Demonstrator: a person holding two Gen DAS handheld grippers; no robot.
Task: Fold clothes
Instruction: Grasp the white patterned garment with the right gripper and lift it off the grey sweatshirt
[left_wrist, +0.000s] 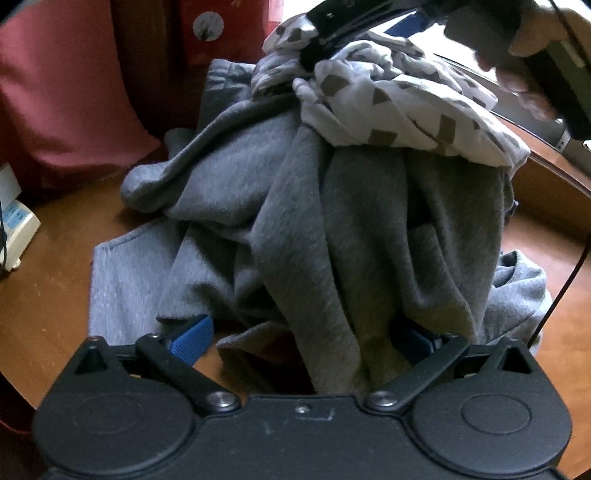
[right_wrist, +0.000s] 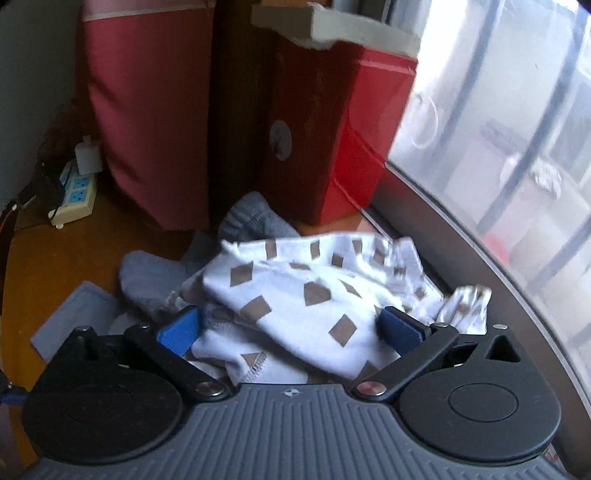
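Both tongs apart (wide) over grey garment and patterned cloth.

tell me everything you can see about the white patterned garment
The white garment is thin, soft-looking cloth printed with scattered brown diamond shapes, with a stitched hem showing near the bottom. It is crumpled, not folded, and lies on top of the grey sweatshirt on the wooden table, near the window. The right gripper has its blue fingers spread wide on either side of a bunch of it; the left wrist view shows that gripper reaching into the cloth from above.
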